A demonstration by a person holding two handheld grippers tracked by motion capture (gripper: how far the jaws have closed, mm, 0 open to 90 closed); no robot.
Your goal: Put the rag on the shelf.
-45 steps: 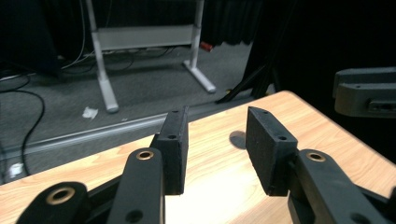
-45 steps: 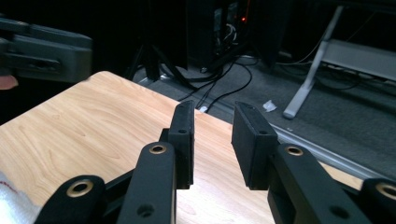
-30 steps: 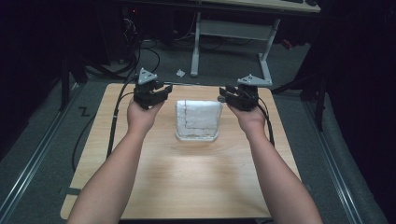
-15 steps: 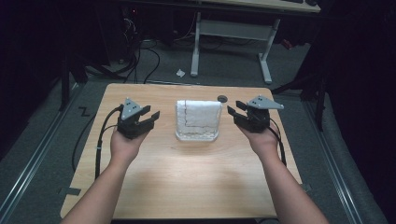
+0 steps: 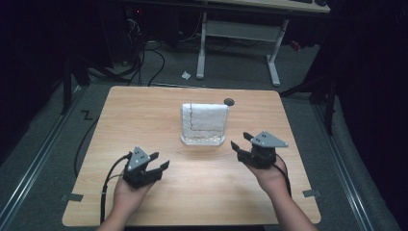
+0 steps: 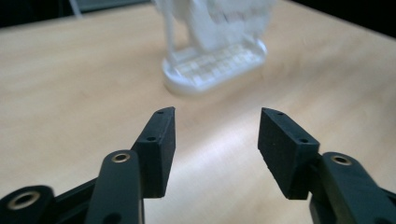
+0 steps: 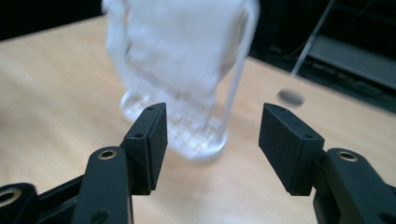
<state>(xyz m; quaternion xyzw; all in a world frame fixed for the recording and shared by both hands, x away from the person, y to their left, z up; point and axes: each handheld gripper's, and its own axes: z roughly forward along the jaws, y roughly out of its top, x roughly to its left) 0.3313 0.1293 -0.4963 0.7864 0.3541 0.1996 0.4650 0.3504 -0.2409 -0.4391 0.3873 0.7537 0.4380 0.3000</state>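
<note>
White towel [image 5: 204, 117] draped over a clear rack [image 5: 202, 139], sitting a bit past table center toward 12 o'clock, untouched right now. Small dark hole in the tabletop [image 5: 229, 101] just beyond it at about 1 o'clock. Compared with 1 second ago: both grippers pulled back from up beside the rack's far corners toward 6 o'clock. Left gripper [image 5: 158, 161] now down at 7 o'clock from the rack, well apart, jaws spread wide with nothing between them, same in the left gripper view [image 6: 216, 135]. Right gripper [image 5: 242, 141] at about 4 o'clock, nearer the rack but not touching, jaws also wide and empty [image 7: 212, 140]. Wooden table [image 5: 144, 110] otherwise bare. Probably means the draping part is finished and the hands are backing off, or just resetting for another go at the towel.
</note>
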